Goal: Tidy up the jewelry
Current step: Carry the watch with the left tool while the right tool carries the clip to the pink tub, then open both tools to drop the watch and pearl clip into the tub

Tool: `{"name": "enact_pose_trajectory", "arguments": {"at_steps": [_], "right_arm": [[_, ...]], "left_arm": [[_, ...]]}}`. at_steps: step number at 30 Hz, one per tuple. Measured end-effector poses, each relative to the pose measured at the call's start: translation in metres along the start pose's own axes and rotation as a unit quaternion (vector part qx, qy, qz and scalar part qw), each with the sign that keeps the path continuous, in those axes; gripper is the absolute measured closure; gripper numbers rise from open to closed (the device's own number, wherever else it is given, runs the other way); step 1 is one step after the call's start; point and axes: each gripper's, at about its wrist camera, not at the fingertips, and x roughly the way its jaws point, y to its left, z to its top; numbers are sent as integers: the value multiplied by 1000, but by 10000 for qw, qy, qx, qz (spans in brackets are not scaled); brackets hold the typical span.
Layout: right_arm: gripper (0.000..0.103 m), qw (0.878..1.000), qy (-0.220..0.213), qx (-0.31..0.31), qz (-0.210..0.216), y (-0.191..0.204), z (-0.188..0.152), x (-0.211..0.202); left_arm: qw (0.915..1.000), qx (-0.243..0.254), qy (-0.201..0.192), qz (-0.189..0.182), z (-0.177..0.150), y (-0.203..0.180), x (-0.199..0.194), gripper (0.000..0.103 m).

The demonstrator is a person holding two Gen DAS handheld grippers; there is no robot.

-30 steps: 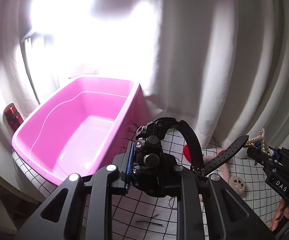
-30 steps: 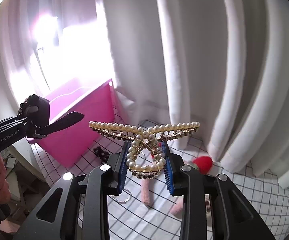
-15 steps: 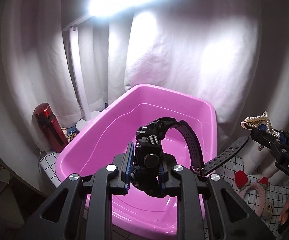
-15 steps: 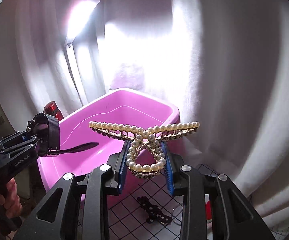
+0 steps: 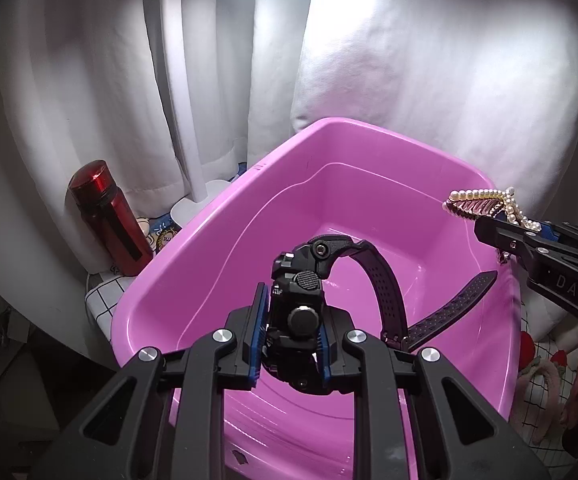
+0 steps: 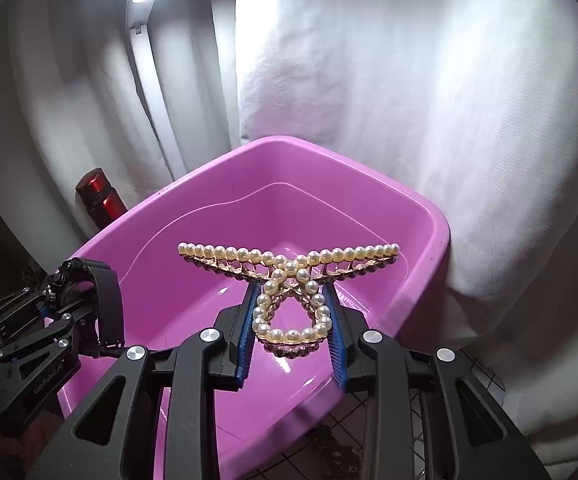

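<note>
My left gripper [image 5: 291, 338] is shut on a black watch [image 5: 301, 300] and holds it over the pink tub [image 5: 217, 216], its strap [image 5: 449, 304] hanging to the right. My right gripper [image 6: 291, 328] is shut on a pearl hair claw [image 6: 289, 268] and holds it above the tub's [image 6: 429, 216] near right side. In the left wrist view the right gripper [image 5: 497, 228] with the claw [image 5: 481, 202] hangs over the tub's right rim. In the right wrist view the left gripper [image 6: 55, 304] with the watch [image 6: 97, 300] is at the tub's left rim.
A red bottle [image 5: 107, 216] stands left of the tub, by a white lamp post [image 5: 181, 100]. White curtains hang behind. A checked cloth [image 5: 545, 404] at the right bears a pink hairband [image 5: 545, 384] with red strawberries. A dark item [image 6: 333, 452] lies on the cloth below the tub.
Both grippers have swung left from over the checked cloth to above the pink tub, each keeping its hold. The tub now fills the middle of both views.
</note>
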Motion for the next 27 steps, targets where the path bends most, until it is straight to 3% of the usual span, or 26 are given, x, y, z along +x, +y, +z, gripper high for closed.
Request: {"name": "enact_pose_trajectory", "arguments": {"at_steps": [17, 19, 20, 21, 22, 25, 27], "right_arm": [[72, 9981, 513, -146, -299, 12, 8, 53], [68, 9979, 536, -149, -322, 12, 10, 53], [59, 9979, 524, -151, -362, 12, 11, 52], [58, 9979, 488, -152, -391, 11, 12, 50], [58, 9980, 455, -143, -408, 10, 13, 48], [58, 9981, 423, -93, -432, 5, 13, 45], [58, 9981, 427, -46, -430, 3, 13, 44]], "left_arm": [[9984, -133, 506, 201, 0, 11, 32, 78], [9987, -141, 468, 171, 1, 12, 29, 68], [9988, -137, 405, 251, 2, 12, 27, 60], [9988, -135, 324, 347, 3, 12, 24, 34], [9990, -153, 202, 380, 4, 12, 19, 24], [9987, -172, 5, 472, 8, 14, 10, 16], [9988, -183, -12, 465, 10, 15, 7, 16]]}}
